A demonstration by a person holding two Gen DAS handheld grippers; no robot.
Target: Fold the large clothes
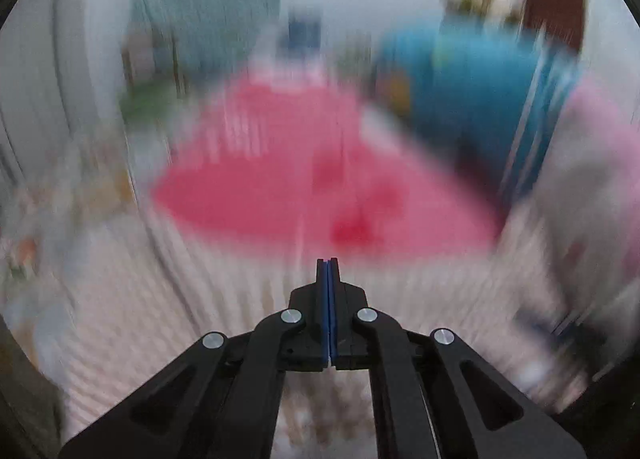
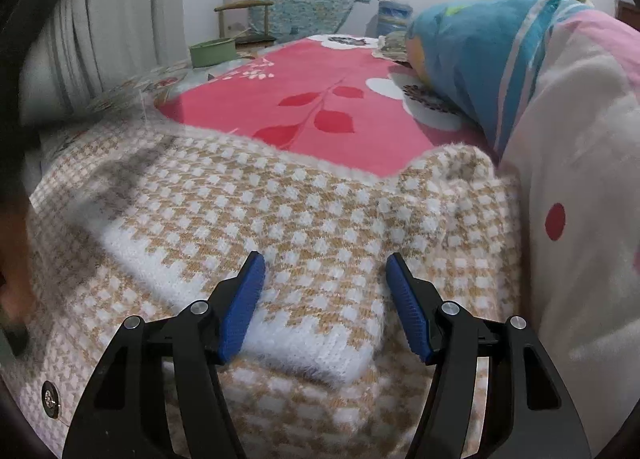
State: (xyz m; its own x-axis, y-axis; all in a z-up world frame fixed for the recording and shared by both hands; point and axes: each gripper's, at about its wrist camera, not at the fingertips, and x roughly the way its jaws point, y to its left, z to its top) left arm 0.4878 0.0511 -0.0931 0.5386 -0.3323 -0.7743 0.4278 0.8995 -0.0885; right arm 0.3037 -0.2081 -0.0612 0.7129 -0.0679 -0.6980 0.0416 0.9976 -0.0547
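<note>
Checked knit in tan and white covers the near half of the bed, and your two claws meet it very differently. On the left, your left gripper (image 1: 328, 261) has its blue pads pressed flat together with nothing visible between them; its view is smeared with motion blur, showing only the pale sweater (image 1: 224, 299) under and ahead of the tips and the pink bedspread (image 1: 280, 179) beyond. Whether those tips touch the knit cannot be told. At centre, the right wrist view shows the sweater (image 2: 280, 199) spread broadly, its long run lying side to side across your reach, a white-edged flap (image 2: 312, 339) doubled back on top. On the right, your right gripper (image 2: 325, 259) stands about half open, holding nothing, the flap lying directly between and just below its pads (image 2: 244, 307). That makes the right claw the nearer one to a usable edge; a short dip should bracket the flap. Farther right, a rolled blue quilt (image 2: 472, 59) and a pink-and-white duvet (image 2: 580, 179) crowd the sweater's right side, leaving little room that way.
</note>
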